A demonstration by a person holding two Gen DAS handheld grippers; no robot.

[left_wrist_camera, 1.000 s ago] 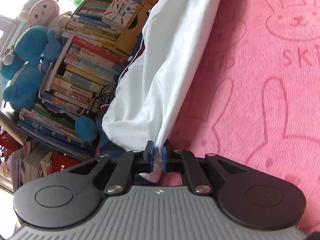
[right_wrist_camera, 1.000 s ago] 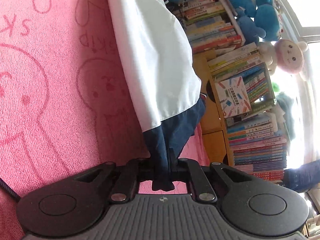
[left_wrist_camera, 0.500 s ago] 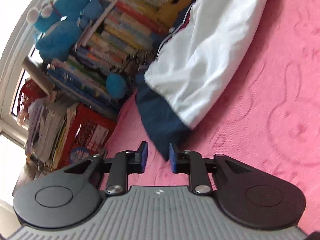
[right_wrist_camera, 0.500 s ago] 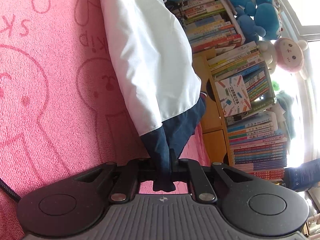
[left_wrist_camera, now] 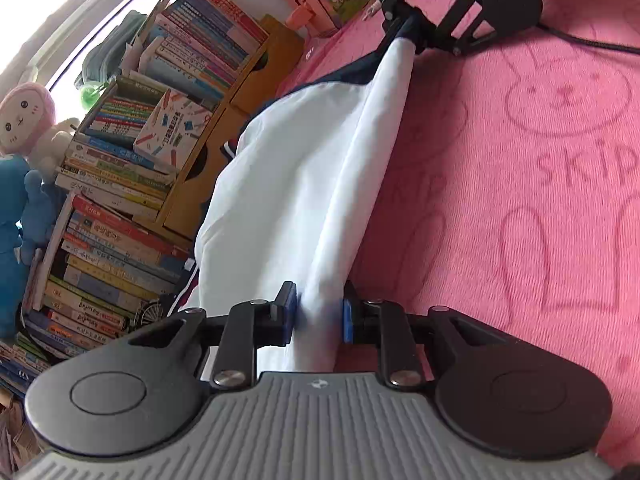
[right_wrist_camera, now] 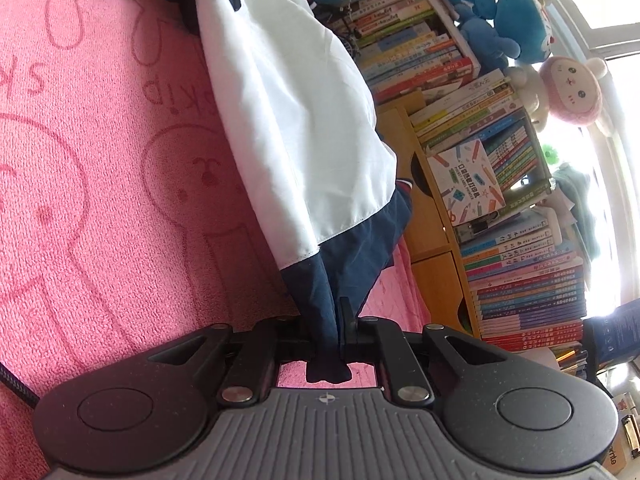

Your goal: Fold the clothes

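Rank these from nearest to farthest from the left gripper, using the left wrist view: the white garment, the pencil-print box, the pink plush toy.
1. White garment: between the left gripper's fingers.
2. Pencil-print box: on the bookshelf, upper left.
3. Pink plush toy: far left, by the window.

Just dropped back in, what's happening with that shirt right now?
A person is folding a white-and-navy shirt stretched over a pink rabbit-print blanket. The right hand-held gripper is shut on its navy end. The left hand-held gripper has just been closing around the white end, the fabric between its blue pads.
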